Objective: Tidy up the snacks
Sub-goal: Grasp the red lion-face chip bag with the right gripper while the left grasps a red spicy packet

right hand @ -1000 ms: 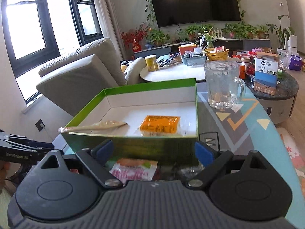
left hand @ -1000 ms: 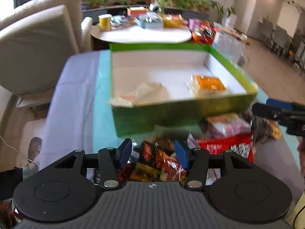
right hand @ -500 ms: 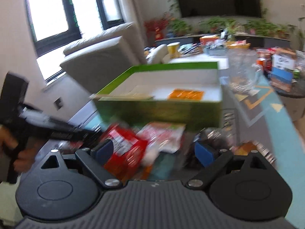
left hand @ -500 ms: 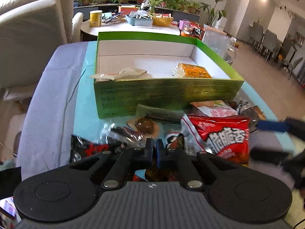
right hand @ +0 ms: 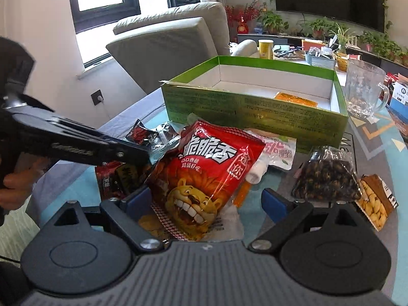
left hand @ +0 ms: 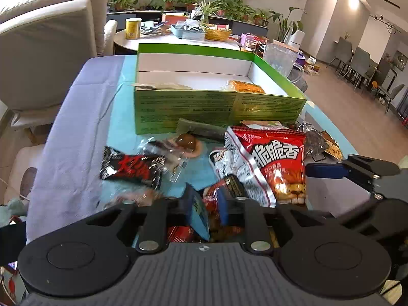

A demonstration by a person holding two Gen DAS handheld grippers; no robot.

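A green box [left hand: 219,107] [right hand: 255,112] with a white inside holds an orange packet [left hand: 244,86] [right hand: 295,99], and a beige packet [left hand: 158,86] rests on its front left corner. Loose snacks lie in front of it. My left gripper [left hand: 207,204] hangs low over small red packets [left hand: 213,196] with its jaws opening; one packet sits in the narrow gap. My right gripper [right hand: 206,201] is open, with its fingers on either side of the lower end of a big red snack bag [right hand: 211,168] [left hand: 267,158]. The right pad stands clear of the bag.
A black-and-red packet [left hand: 130,168], a brown egg packet [left hand: 186,141], a pink-and-white packet [right hand: 280,150], a dark seed bag [right hand: 326,178] and a nut pack [right hand: 374,204] lie around. A glass mug [right hand: 364,89] stands right of the box. A beige sofa [right hand: 165,43] is at the left.
Both grippers have drawn back from the box and sunk toward the snack pile. The left one shut, then partly reopened. The big red bag now lies between the right fingers.
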